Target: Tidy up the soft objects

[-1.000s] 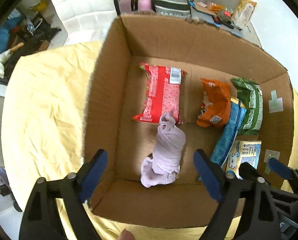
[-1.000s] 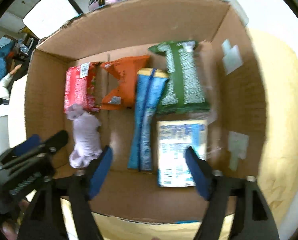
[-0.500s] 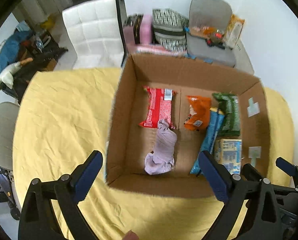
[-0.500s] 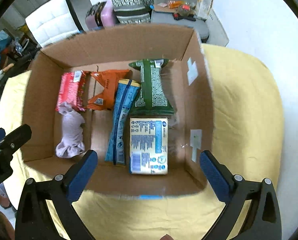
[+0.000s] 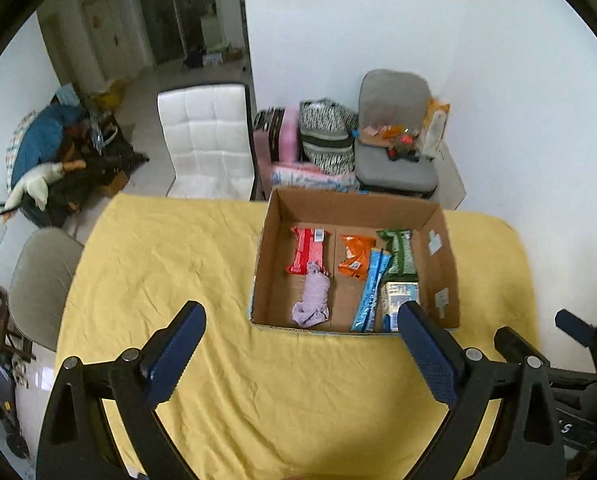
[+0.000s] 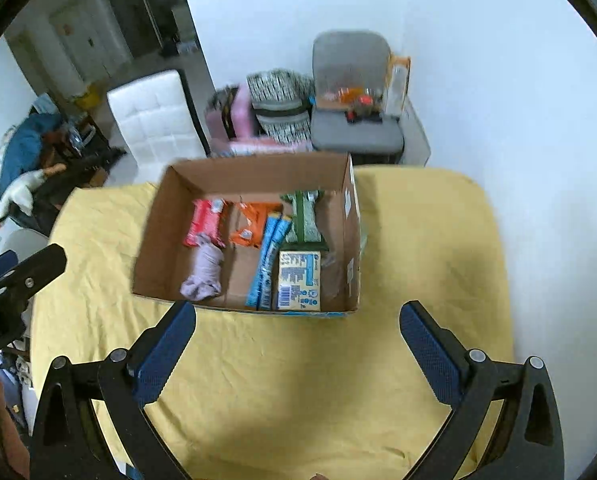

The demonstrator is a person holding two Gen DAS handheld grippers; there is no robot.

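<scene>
An open cardboard box (image 5: 264,264) (image 6: 154,236) stands on the yellow-covered table. Inside lie a crumpled lilac cloth (image 5: 312,306) (image 6: 204,272), a red packet (image 5: 308,250) (image 6: 203,224), an orange packet (image 5: 354,262) (image 6: 252,226), a blue packet (image 5: 370,292) (image 6: 268,260), a green packet (image 5: 398,256) (image 6: 304,220) and a pale yellow-and-blue pack (image 5: 398,300) (image 6: 300,280). My left gripper (image 5: 302,354) is open and empty, above the table in front of the box. My right gripper (image 6: 296,350) is open and empty, also in front of the box.
The yellow tablecloth (image 5: 158,260) (image 6: 418,240) covers the table around the box. Behind the table stand a white chair (image 5: 206,136), a grey chair with small items (image 5: 394,148), and bags (image 5: 326,136). A grey chair (image 5: 38,284) stands at the left edge.
Both grippers have pulled up and back from inside the box to well above the table. The cloth and packets stay in the box.
</scene>
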